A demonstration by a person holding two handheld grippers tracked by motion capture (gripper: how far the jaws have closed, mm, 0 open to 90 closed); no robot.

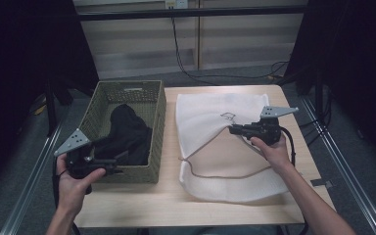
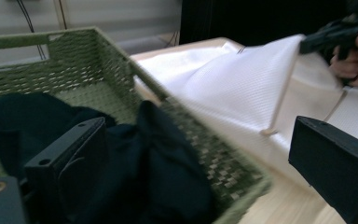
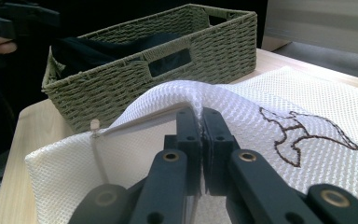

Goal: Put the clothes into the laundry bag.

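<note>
A: What is the right tool [image 3: 200,135] doing?

B: Its jaws are pressed together, pinching the top layer of the white bag [image 1: 215,147]. It lifts the cloth into a little tent, I think to hold the mouth of the bag open.

A: And the left tool [image 2: 191,172]?

B: Its jaws are spread wide with nothing squeezed between them. One jaw hangs over the dark clothes [image 1: 125,134] and the other is out past the basket [image 1: 129,174] wall. It looks ready to grab the clothes.

A: Where are the clothes?

B: Piled in the green woven basket, on the left of the bench [image 1: 147,200].

A: And the bag?

B: It lies flat on the bench, just beside the basket. It has a string [image 1: 225,175] at its mouth and a small drawing [image 3: 303,133] stitched on it. I can't see anything inside it yet.
</note>
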